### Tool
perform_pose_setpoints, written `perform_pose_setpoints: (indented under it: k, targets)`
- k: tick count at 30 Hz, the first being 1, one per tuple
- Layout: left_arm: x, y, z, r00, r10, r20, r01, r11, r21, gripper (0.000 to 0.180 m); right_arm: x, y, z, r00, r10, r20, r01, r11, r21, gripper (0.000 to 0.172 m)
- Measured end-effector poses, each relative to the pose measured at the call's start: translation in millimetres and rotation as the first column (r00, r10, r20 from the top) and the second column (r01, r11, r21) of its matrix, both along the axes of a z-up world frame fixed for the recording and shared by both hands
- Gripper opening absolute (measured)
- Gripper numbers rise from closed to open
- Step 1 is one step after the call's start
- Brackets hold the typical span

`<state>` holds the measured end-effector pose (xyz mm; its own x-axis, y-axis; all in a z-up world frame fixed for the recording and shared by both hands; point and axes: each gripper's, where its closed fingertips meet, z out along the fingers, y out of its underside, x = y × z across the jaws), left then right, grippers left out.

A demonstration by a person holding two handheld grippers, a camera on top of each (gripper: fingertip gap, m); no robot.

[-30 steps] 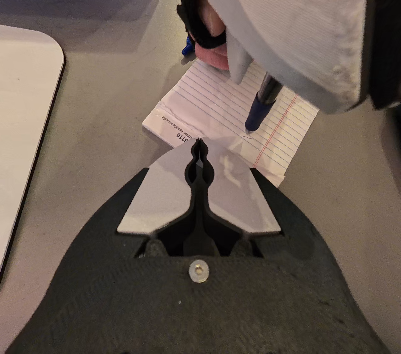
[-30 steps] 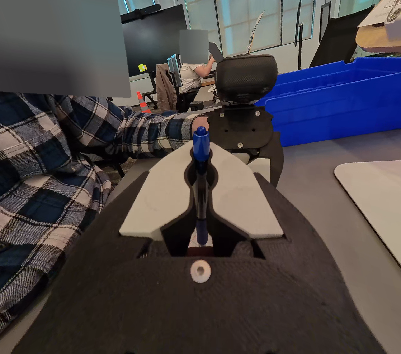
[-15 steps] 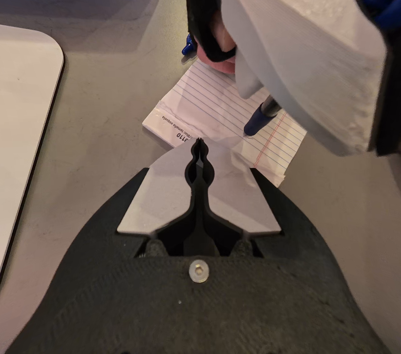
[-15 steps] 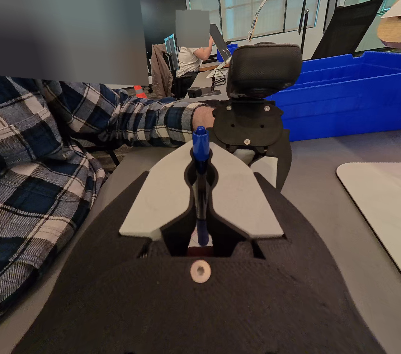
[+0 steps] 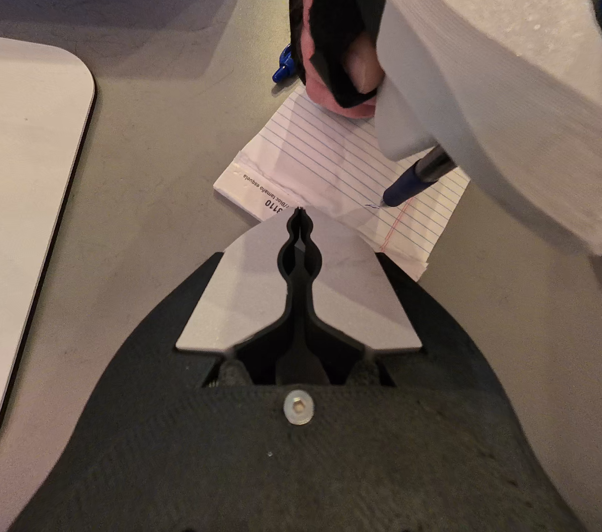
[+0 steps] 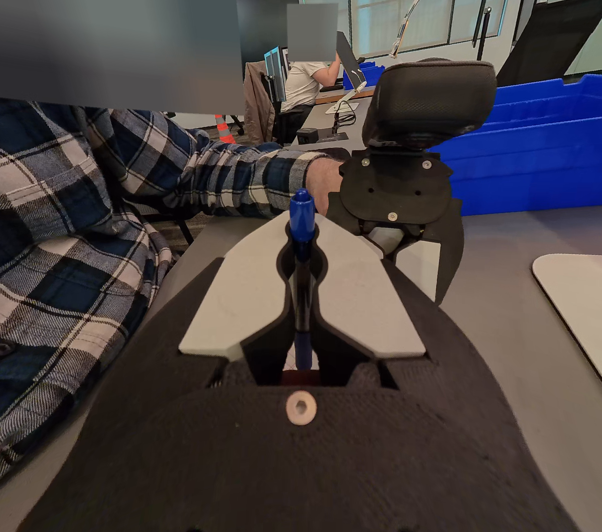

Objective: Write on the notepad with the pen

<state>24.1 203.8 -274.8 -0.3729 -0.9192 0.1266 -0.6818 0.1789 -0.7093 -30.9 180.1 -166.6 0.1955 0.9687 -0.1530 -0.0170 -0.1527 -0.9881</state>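
1. My right gripper (image 6: 301, 223) is clamped on the pen (image 6: 302, 216), both pads pressing its barrel; the blue cap end sticks up past my fingertips in the right wrist view.
2. In the left wrist view the pen's dark blue grip slants down from my right gripper (image 5: 433, 154), and its tip touches the notepad (image 5: 325, 164) at a short blue ink stroke (image 5: 371, 206), just beside the red margin line.
3. My left gripper (image 5: 299, 211) has its jaws closed together, their tips resting at the notepad's near edge by the printed binding strip; I cannot tell whether paper is pinched between them.
4. The notepad is white with blue ruled lines, its top sheet creased, lying at an angle on the grey table (image 5: 146, 158).
5. My right hand (image 5: 335, 60), strapped in black, hangs over the notepad's far corner.
6. My left hand (image 6: 322, 184), in a plaid sleeve (image 6: 195, 171), reaches in behind the left gripper.
7. A small blue piece (image 5: 282, 70) lies past the pad; a white board (image 5: 39, 158) sits to the left.
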Motion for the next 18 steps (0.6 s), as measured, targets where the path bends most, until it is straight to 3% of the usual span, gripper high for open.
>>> perform_pose_setpoints:
  k: [11,13,18]
  targets:
    - [0,1,2,1.000,0.009,0.010,-0.009,1.000,-0.012,0.005,20,9,22,0.995,-0.056,-0.087,0.056,0.998,0.004,0.004]
    - [-2,-4,12,0.999,-0.005,0.049,0.008,0.997,-0.071,0.007,27,14,29,0.990,-0.080,-0.119,0.081,0.997,0.003,0.004]
    - [7,-21,65,0.960,-0.008,0.278,0.078,0.967,-0.241,0.041,39,22,42,0.979,-0.111,-0.169,0.112,0.994,-0.005,0.004]
